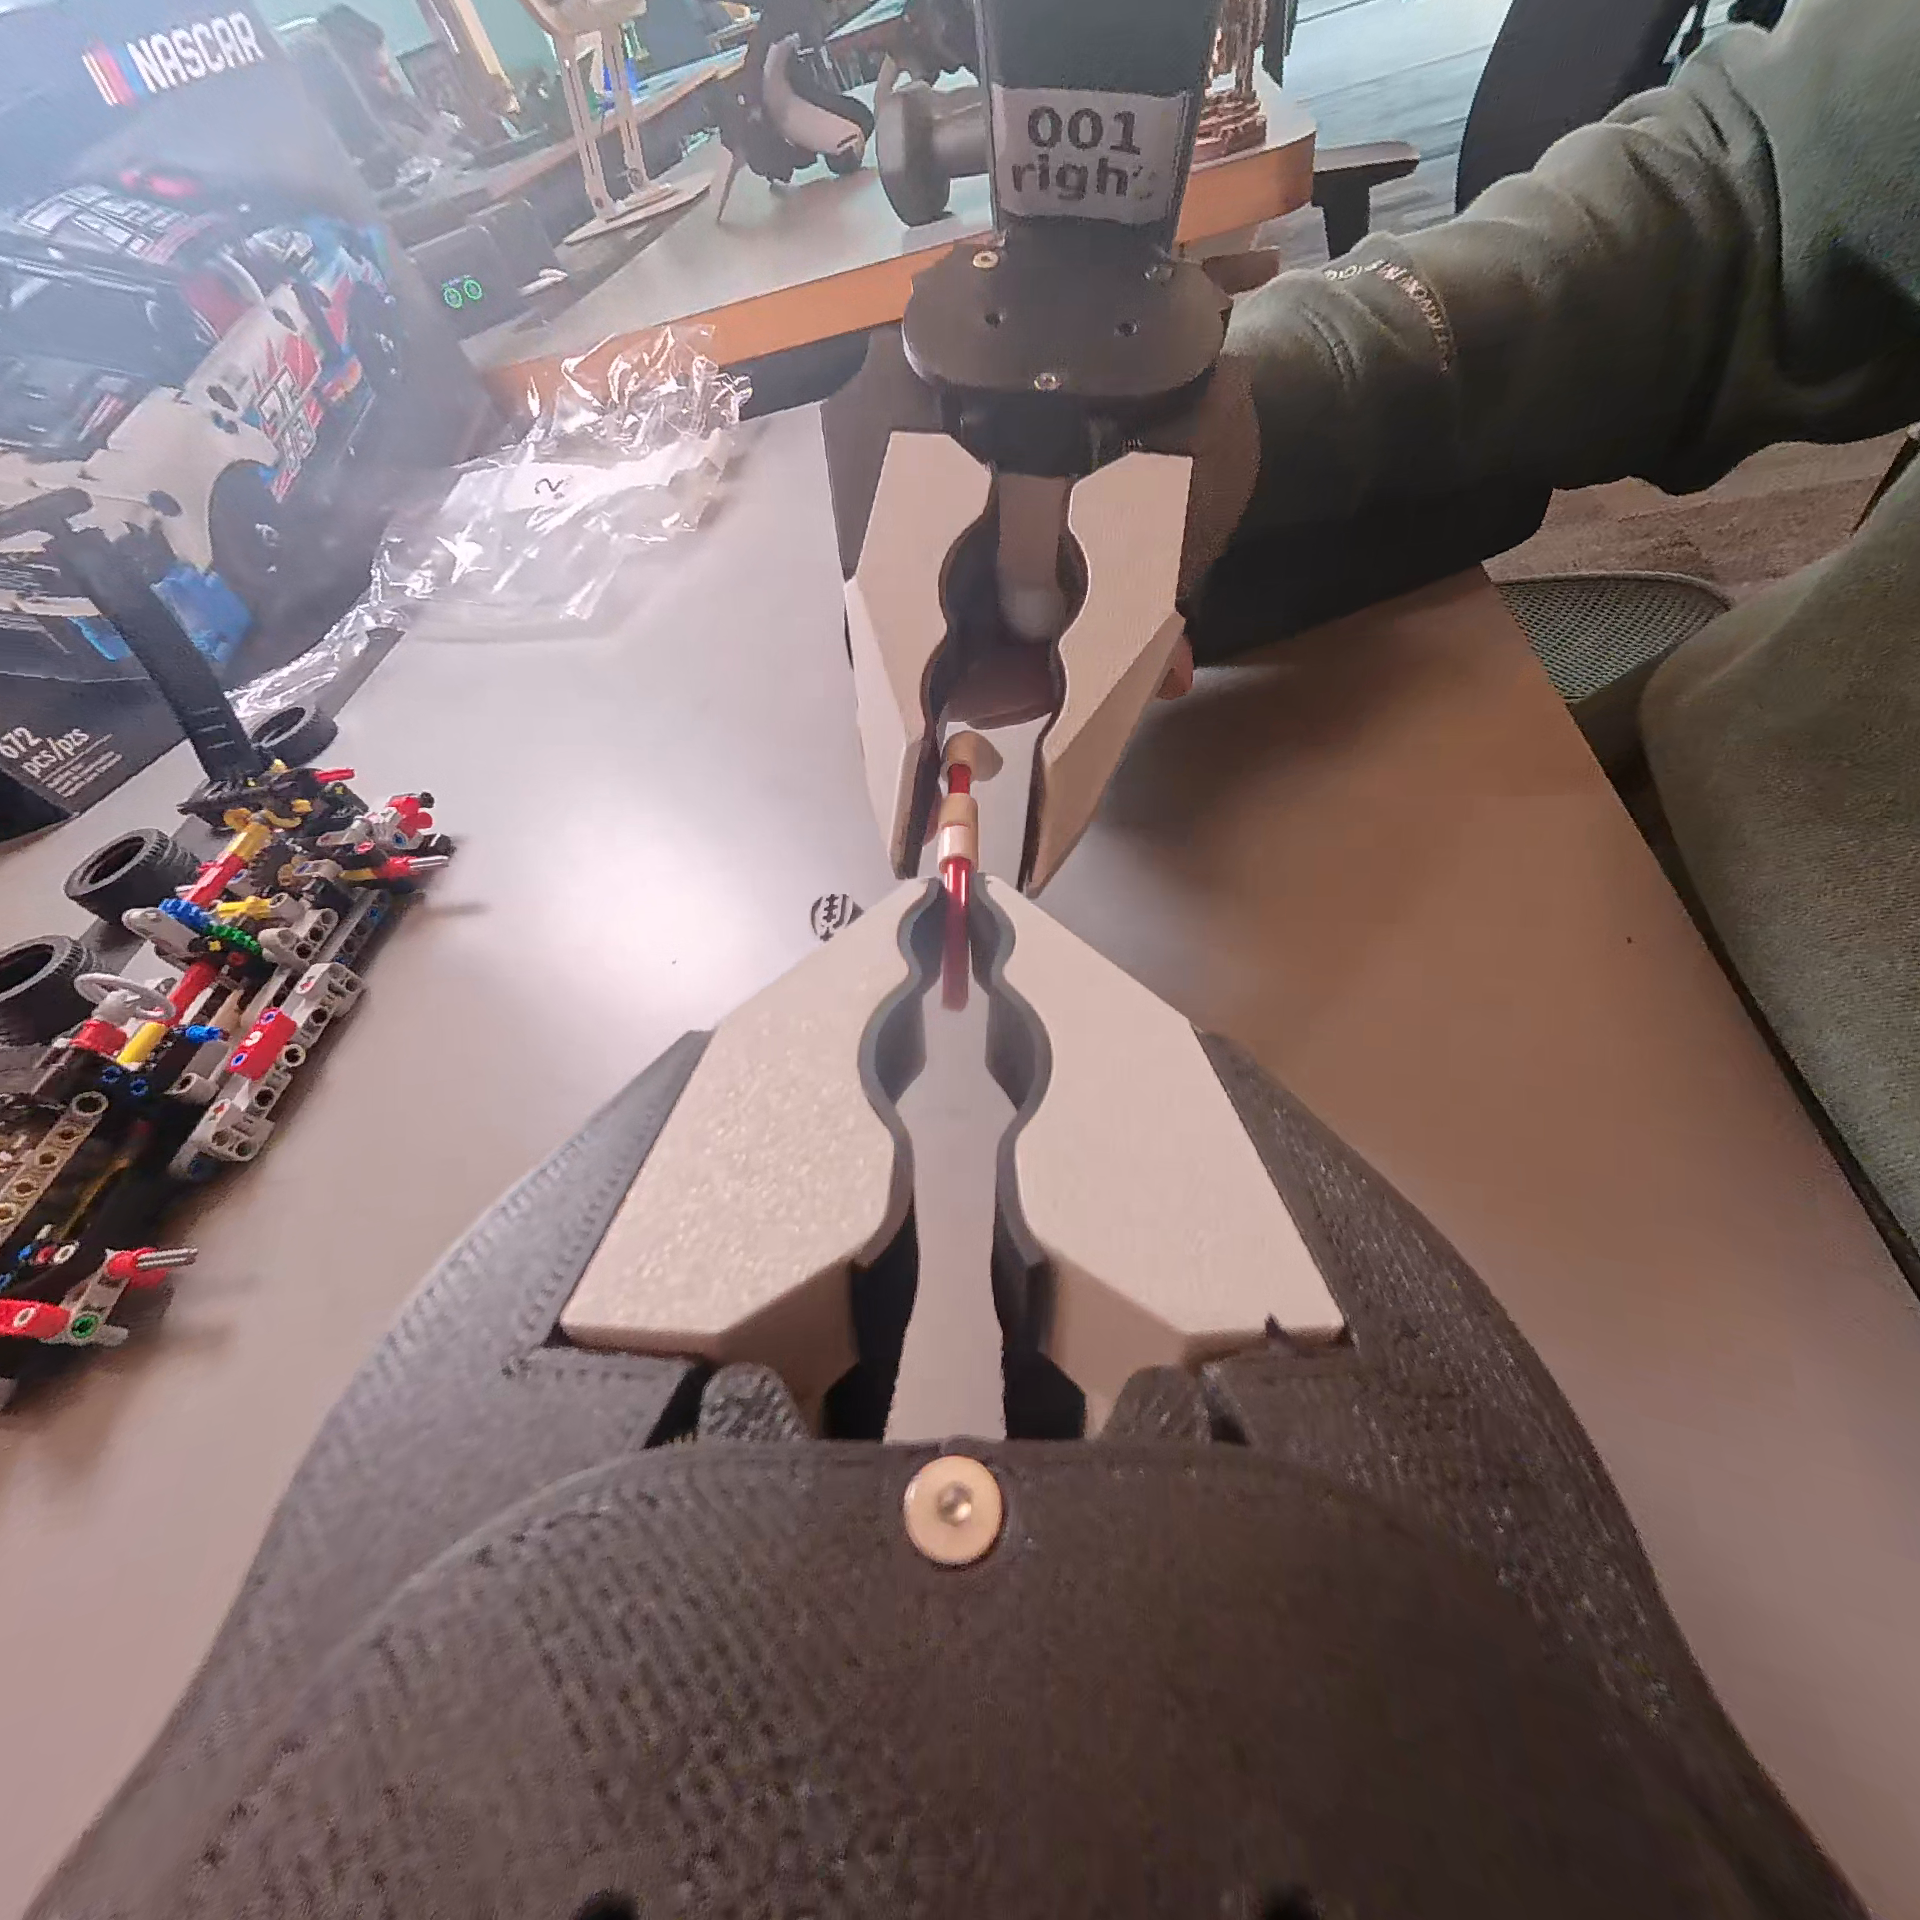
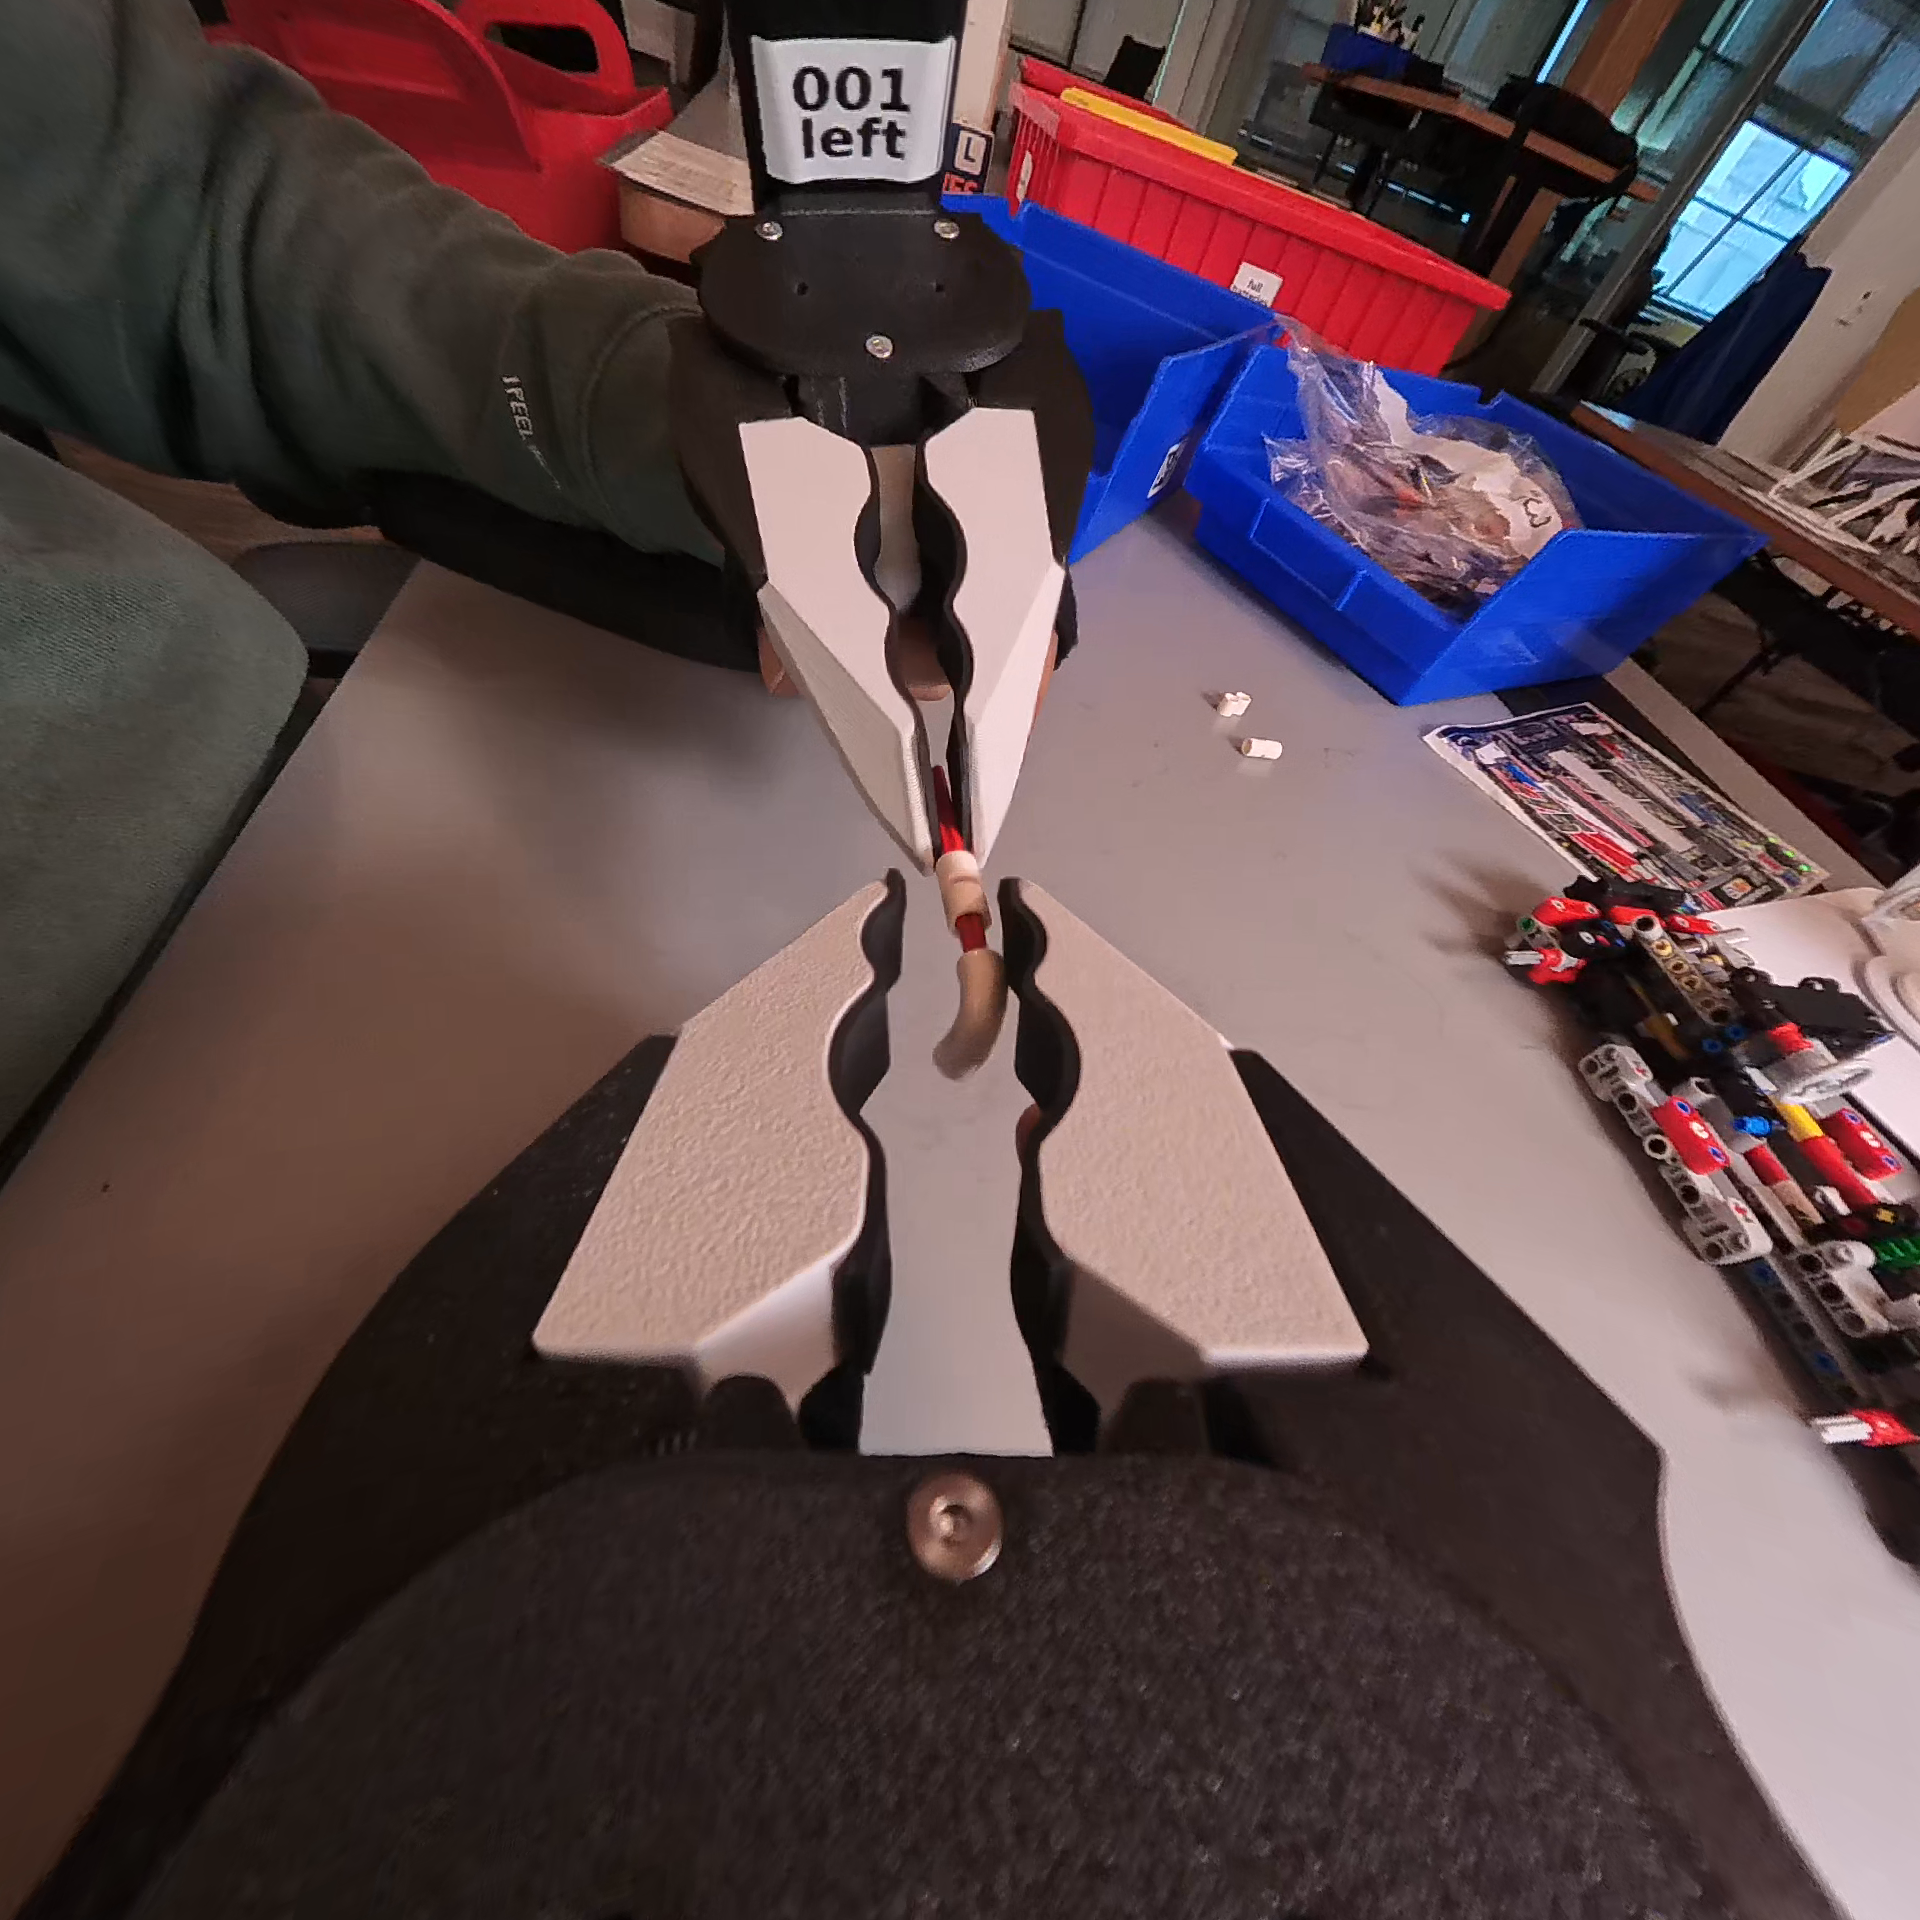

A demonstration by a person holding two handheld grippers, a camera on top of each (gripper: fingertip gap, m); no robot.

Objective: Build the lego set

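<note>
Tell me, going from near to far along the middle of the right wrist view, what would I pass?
The right tongs, open around a curved beige piece → a red rod → two pale sleeves on the rod → the left tongs, closed on the rod → a gloved hand → red bins.

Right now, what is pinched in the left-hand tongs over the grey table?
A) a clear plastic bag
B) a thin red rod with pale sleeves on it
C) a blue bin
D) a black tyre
B: the left tongs are closed on a thin red rod with pale sleeves, which reaches toward the right tongs; those stand apart around its far end.
</note>
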